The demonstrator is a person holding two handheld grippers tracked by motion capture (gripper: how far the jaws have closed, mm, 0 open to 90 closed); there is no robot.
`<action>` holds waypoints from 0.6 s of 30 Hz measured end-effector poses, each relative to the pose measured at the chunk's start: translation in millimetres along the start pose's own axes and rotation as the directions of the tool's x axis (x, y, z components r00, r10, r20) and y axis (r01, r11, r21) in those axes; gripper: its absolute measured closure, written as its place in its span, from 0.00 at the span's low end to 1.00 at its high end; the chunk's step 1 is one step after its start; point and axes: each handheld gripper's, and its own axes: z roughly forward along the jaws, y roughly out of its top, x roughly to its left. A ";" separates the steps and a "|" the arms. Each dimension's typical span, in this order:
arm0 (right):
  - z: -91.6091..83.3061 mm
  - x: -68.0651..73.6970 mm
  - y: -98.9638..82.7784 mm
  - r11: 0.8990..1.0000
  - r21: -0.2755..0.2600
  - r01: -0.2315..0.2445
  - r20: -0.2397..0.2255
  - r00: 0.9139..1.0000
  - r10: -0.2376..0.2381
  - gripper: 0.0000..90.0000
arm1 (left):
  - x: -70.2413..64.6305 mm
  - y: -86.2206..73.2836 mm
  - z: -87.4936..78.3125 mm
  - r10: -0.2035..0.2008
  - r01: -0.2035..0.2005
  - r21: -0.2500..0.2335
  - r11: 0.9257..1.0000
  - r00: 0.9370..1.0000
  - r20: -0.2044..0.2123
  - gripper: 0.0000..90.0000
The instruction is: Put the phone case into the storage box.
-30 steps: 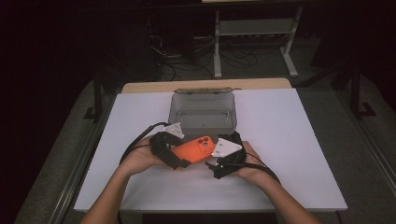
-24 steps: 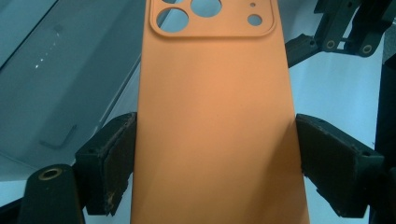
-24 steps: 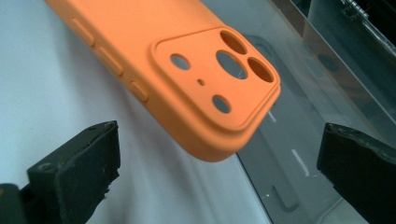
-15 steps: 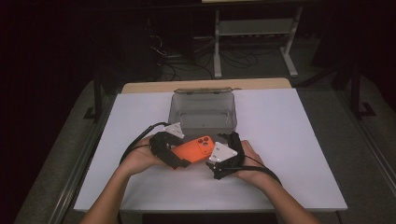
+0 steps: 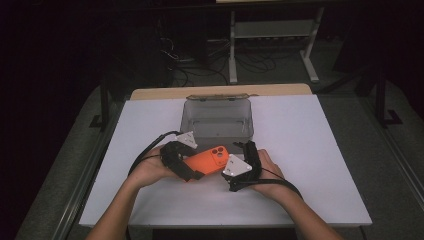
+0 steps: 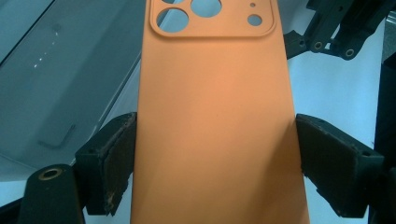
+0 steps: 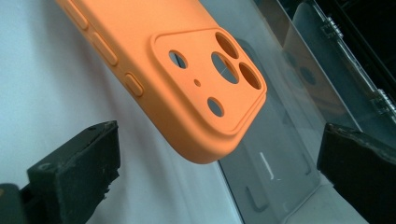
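I'm reading no writing on the orange case [image 6: 217, 116]. My left gripper [image 6: 215, 158] is pinching its long edges above the white table [image 5: 310, 150], just before the clear box [image 5: 218, 120]. My right gripper [image 7: 219, 177] is spreading its jaws near the case's camera end, not touching it.

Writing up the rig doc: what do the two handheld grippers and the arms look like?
Both the left gripper and the right gripper are black, each topped with a grey three-cornered plate and trailing a black cable. Their fingers are blocky with worn dark pads. Forearms are bare, no sleeves in view.
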 end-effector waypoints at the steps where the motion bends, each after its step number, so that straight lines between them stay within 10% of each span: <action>1: 0.0 0.0 0.0 1.000 0.000 0.000 0.000 1.000 0.000 0.00 | 0.1 0.0 0.0 0.001 -0.001 0.001 1.000 1.000 0.000 0.18; 18: -0.5 4.7 0.5 0.997 0.014 0.081 0.046 0.996 -0.081 0.00 | -0.3 -0.1 0.6 -0.001 0.001 0.005 1.000 1.000 -0.002 0.18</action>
